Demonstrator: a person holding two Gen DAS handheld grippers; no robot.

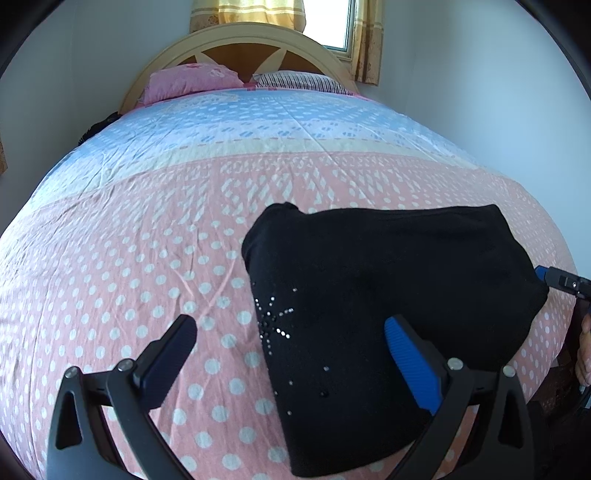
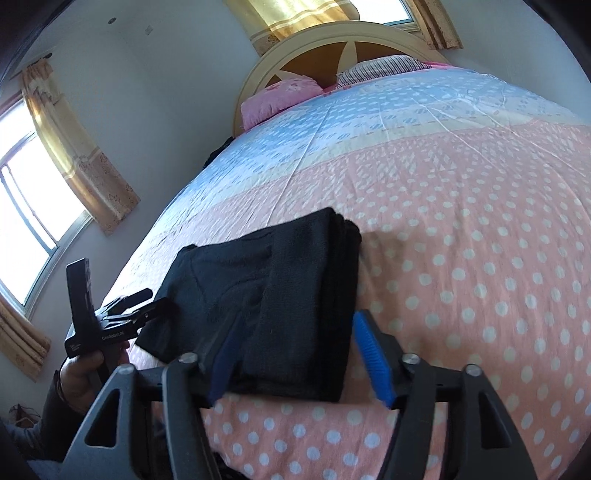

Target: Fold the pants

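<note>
**Black pants pretty much folded, both grippers off**

The black pants (image 1: 388, 295) sit in a folded stack near the foot of the polka-dot bedspread (image 1: 129, 258). Look like soft, light knit, so I'd grab the thick folded edge. Left gripper (image 1: 291, 350) and right gripper (image 2: 295, 354) both spread, gripping nothing. The left gripper's body reads "GenRobot.AI".

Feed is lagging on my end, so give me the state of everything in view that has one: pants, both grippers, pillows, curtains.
black pants: folded into a compact stack, lying on the bed sheet, held by neither gripper.
left gripper: open, empty, one finger over the pants.
right gripper: open, empty, at the near edge of the pants.
pink pillow: lying at the headboard.
striped pillow: lying beside the pink one.
curtains: partly drawn, window showing.
</note>
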